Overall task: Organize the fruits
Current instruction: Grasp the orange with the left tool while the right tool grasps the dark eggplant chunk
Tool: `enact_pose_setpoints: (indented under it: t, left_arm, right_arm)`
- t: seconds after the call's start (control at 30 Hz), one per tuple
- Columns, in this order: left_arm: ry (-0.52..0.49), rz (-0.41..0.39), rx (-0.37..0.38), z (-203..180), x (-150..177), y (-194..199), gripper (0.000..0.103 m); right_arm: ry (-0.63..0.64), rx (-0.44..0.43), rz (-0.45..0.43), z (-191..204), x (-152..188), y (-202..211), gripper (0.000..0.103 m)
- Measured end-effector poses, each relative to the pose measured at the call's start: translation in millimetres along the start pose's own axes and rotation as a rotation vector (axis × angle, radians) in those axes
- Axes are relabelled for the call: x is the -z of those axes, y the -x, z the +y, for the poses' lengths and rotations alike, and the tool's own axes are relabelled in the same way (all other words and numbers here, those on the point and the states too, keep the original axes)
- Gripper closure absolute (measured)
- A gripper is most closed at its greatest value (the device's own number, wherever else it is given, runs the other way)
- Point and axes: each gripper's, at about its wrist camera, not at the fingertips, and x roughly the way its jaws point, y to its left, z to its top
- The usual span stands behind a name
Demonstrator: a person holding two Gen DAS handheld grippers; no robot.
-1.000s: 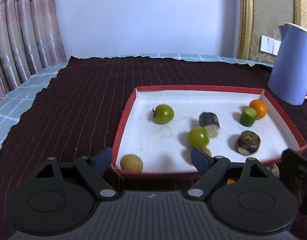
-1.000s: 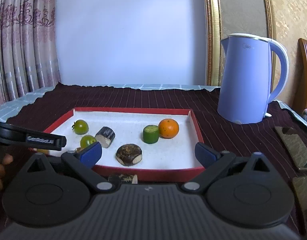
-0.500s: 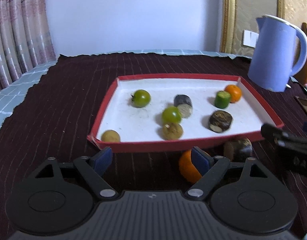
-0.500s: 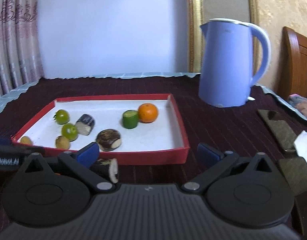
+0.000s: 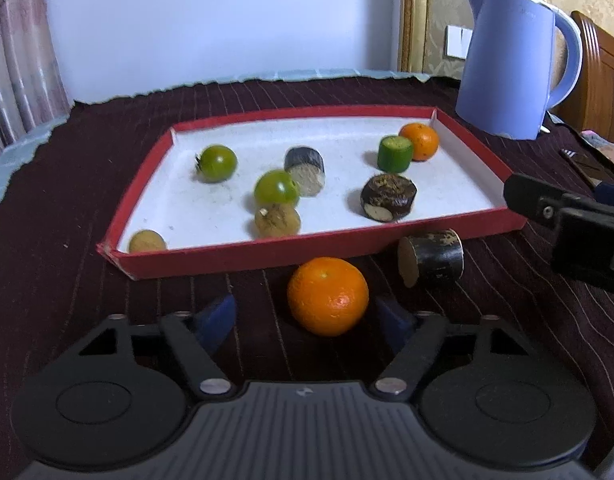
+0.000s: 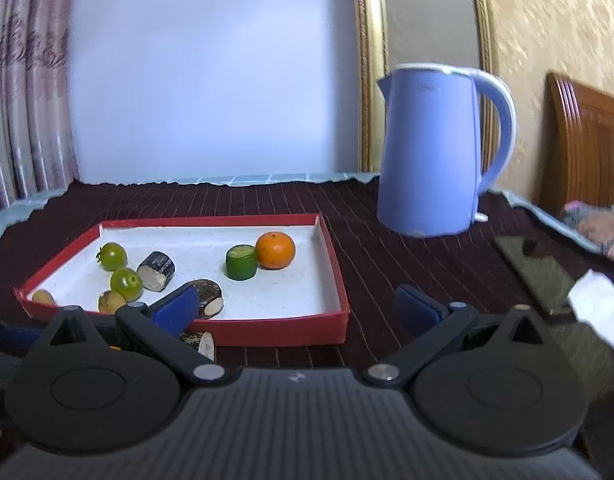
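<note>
- The left gripper [image 5: 307, 318] is closing around an orange [image 5: 327, 295]; its pads do not press it yet.
- The orange lies on the cloth [image 5: 59, 240], just near the tray [image 5: 235, 258].
- The right gripper [image 6: 297, 306] is spread and empty.

A lived-in home, most likely a bedroom or sitting room. At far left, pleated pink patterned curtains [image 6: 23, 92]; at upper right, a gilt frame [image 6: 369, 68] against textured gold wallpaper [image 6: 555, 20]. Right of centre, a lavender electric kettle [image 6: 431, 152] on a dark striped cloth [image 5: 67, 216], with a white wall switch [image 5: 455, 42] behind. At the right edge, a carved wooden headboard or chair back [image 6: 583, 144].
</note>
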Motion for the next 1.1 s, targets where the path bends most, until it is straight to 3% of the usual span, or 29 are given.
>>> enact_pose_setpoints:
  t: [0.13,0.23,0.47,0.87,0.93,1.07,1.1]
  left_arm:
    - [0.011,-0.012,0.014,1,-1,-3,0.045]
    - [0.022,-0.020,0.044,1,-1,-1,0.062]
    - [0.033,-0.017,0.050,7,0,5,0.062]
    - [0.081,-0.070,-0.054,44,-3,24,0.062]
    - [0.088,-0.067,-0.051,47,-3,23,0.062]
    - [0.079,-0.067,-0.049,48,-2,21,0.062]
    - [0.078,-0.065,-0.048,48,-3,20,0.062]
  right_arm:
    - [-0.013,-0.002,0.002,0,2,1,0.000]
    - [0.016,-0.002,0.005,4,4,-1,0.000]
    - [0.095,-0.025,0.020,17,9,-1,0.000]
    - [0.163,-0.107,0.150,49,12,-17,0.013]
    - [0.172,-0.109,0.182,57,14,-27,0.020]
    - [0.125,-0.143,0.266,61,19,-47,0.064]
    - [0.114,-0.150,0.262,60,20,-48,0.065]
